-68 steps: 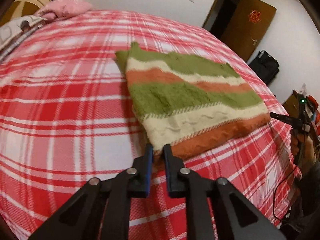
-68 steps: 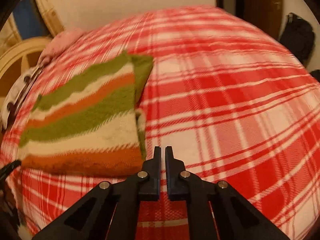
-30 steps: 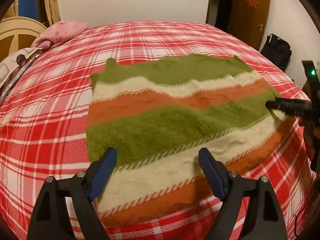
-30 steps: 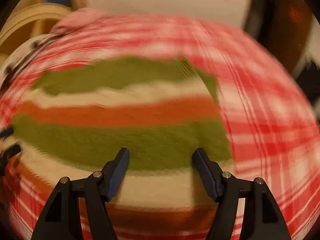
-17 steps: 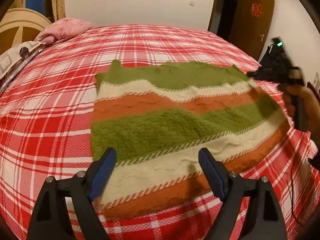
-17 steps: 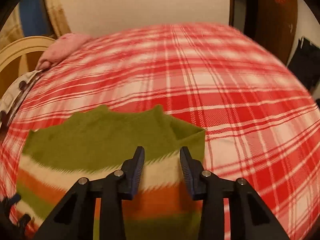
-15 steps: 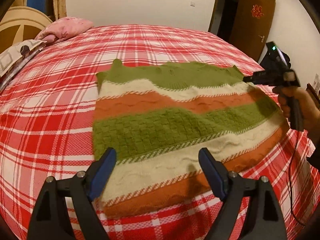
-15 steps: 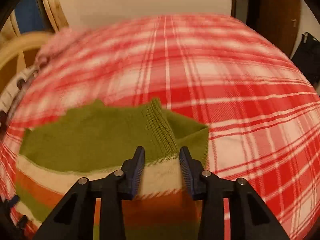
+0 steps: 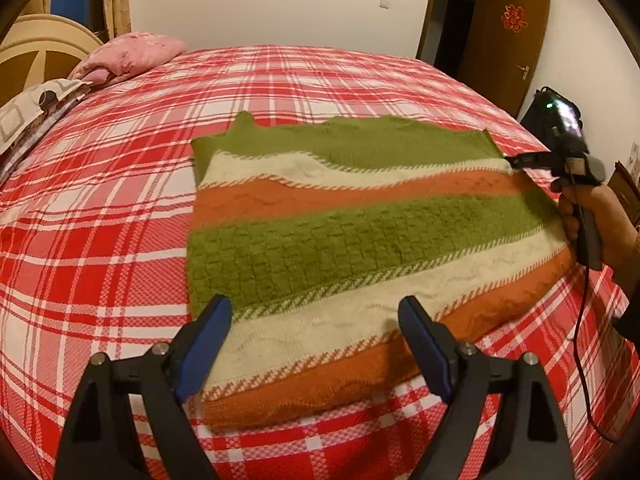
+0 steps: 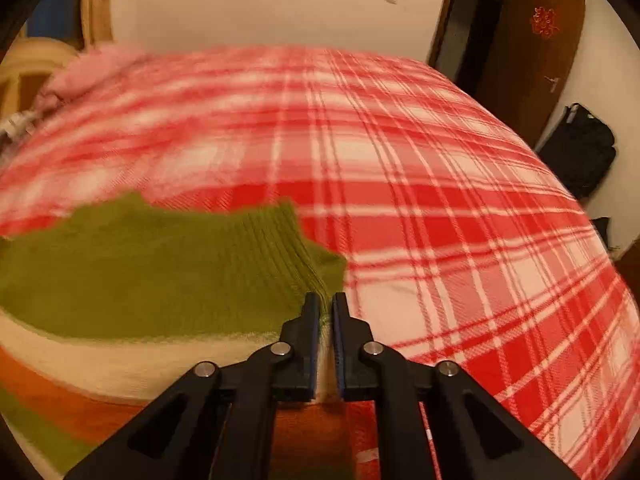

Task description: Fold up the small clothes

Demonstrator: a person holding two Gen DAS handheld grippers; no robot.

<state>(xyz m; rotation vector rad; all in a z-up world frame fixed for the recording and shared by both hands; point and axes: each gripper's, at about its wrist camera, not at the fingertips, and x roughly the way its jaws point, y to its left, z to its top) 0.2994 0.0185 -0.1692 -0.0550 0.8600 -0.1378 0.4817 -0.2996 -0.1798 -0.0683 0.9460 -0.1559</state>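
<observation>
A knitted sweater with green, cream and orange stripes lies flat on the red plaid bed. My left gripper is open, hovering over the sweater's near cream and orange stripes and holding nothing. My right gripper is shut on the sweater's right edge where the green top meets the cream stripe. In the left wrist view the right gripper shows at the sweater's far right corner, held by a hand.
The red plaid bedcover spreads all around the sweater. A pink pillow and a patterned one lie at the far left. A brown door and a black bag stand at the right.
My right gripper has closed on the sweater's right edge; half a second ago its jaws were apart around it. My left gripper has opened and stays over the near stripes.
</observation>
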